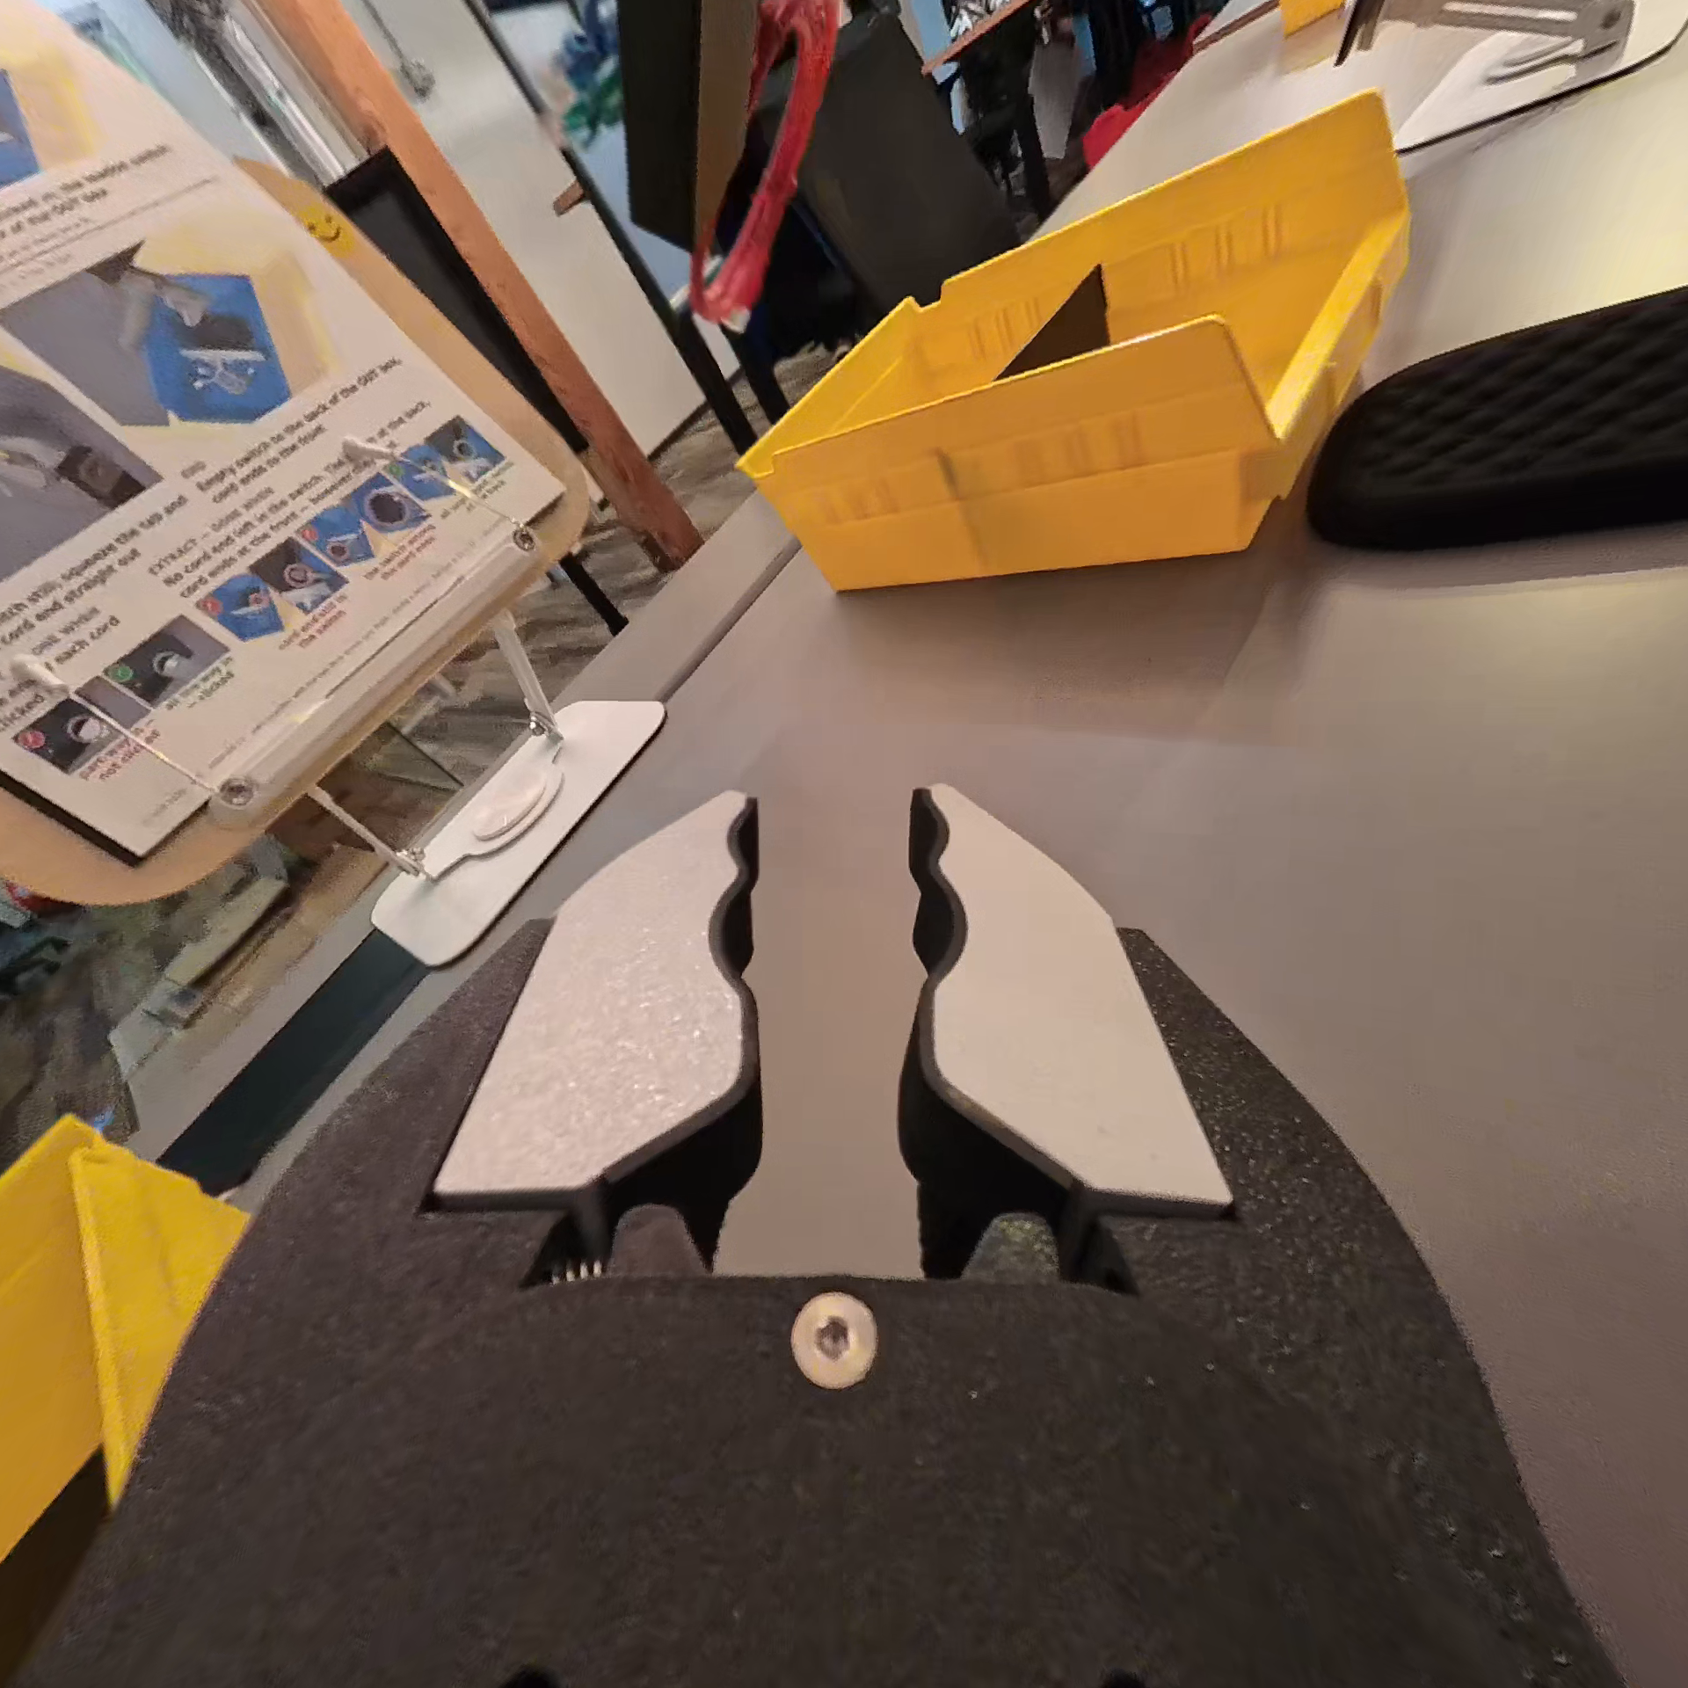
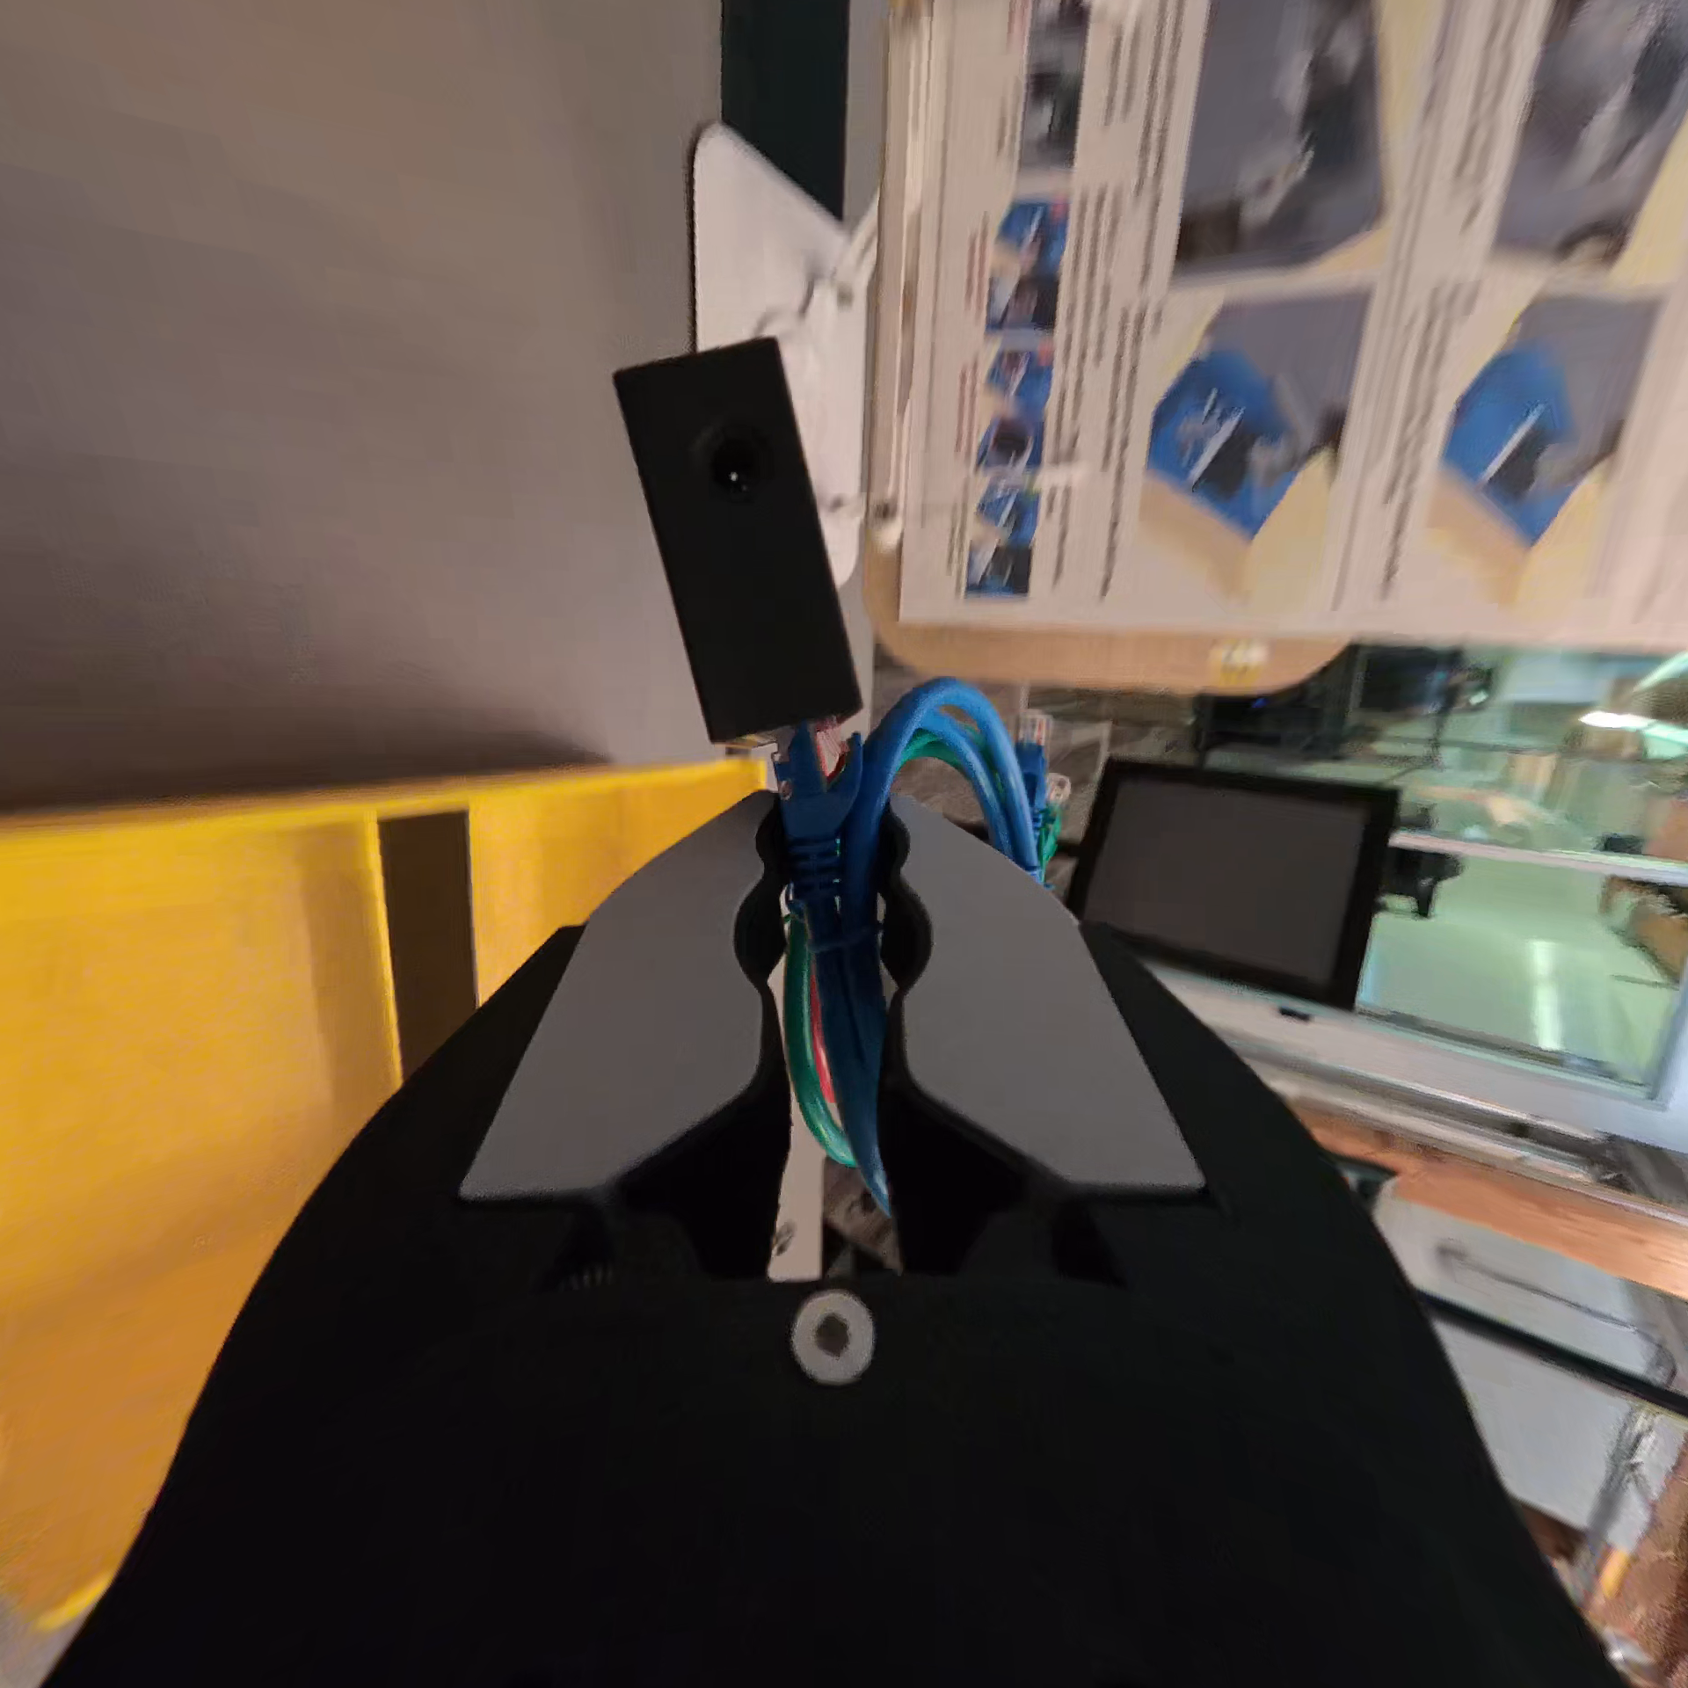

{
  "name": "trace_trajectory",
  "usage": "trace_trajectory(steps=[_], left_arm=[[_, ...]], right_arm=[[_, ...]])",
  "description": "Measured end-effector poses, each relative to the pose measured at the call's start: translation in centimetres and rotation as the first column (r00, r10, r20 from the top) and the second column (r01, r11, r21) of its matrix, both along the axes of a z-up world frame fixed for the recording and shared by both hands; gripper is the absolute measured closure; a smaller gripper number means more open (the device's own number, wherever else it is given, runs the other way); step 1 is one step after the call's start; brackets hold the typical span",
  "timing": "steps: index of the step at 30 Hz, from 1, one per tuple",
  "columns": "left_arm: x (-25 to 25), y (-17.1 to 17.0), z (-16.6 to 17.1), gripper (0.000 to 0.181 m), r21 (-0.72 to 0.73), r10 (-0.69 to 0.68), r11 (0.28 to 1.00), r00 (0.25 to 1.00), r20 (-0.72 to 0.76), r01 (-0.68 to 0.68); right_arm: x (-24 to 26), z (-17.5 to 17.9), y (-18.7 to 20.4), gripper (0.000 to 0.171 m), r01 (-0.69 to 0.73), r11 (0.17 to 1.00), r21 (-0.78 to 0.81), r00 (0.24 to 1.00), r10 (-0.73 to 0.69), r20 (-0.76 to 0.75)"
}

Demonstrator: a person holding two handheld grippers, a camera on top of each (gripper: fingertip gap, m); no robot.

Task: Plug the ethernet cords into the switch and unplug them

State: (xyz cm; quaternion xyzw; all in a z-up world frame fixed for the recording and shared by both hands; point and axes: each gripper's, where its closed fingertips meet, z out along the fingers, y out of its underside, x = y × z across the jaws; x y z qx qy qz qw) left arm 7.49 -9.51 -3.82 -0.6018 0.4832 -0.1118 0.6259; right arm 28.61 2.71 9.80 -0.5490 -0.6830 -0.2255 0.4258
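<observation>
- Carrying a bundle of ethernet cords point(image 2: 836, 913) in the right gripper point(image 2: 833, 822), fingers clamped on them; the black switch point(image 2: 735, 539) hangs off the plugged ends, off the table point(image 1: 1187, 822), just past a yellow bin point(image 2: 228, 959).
- Left gripper point(image 1: 833, 813) empty, narrow gap, low over bare table.
- Judgement: set the switch down before pulling; grip one plug, not the bundle.
- Room: mid table is open; second yellow bin point(image 1: 1096, 457) at far edge, instruction stand point(image 1: 274, 457) at left edge, black pad point(image 1: 1507, 429) far right.

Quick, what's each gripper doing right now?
Left gripper: open, empty, above the grey table.
Right gripper: shut on the bundle of ethernet cords, with the black switch hanging off them.
</observation>
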Motion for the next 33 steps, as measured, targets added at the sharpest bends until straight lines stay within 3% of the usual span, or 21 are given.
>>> trace_trajectory(steps=[5,10,18,25,29,33], left_arm=[[0.5,-0.2,-0.5,0.152,0.011,-0.008,1.0,0.999,-0.036,0.009],[-0.2,0.6,-0.8,0.152,-0.013,0.022,1.0,0.999,-0.04,-0.023],[-0.2,1.0,-2.4,0.152,-0.061,0.026,0.998,0.994,-0.104,-0.033],[0.1,0.8,-3.3,0.152,-0.086,0.007,0.996,0.99,-0.142,-0.02],[-0.2,0.9,-3.4,0.152,-0.096,0.013,0.995,0.988,-0.152,-0.027],[-0.2,0.8,-3.2,0.153,-0.091,0.01,0.996,0.989,-0.151,-0.024]], right_arm=[[7.3,-4.1,2.8,0.153,0.146,0.977,-0.153,0.985,-0.129,0.114],[12.2,-8.4,4.7,0.152,0.347,0.91,-0.228,0.901,-0.256,0.351],[12.1,-12.4,6.2,0.152,0.61,0.701,-0.369,0.746,-0.35,0.567],[12.4,-13.8,6.4,0.152,0.772,0.52,-0.366,0.592,-0.375,0.714],[12.7,-13.9,5.8,0.152,0.775,0.498,-0.389,0.586,-0.336,0.738],[13.6,-14.1,5.0,0.152,0.822,0.467,-0.326,0.496,-0.306,0.813]])
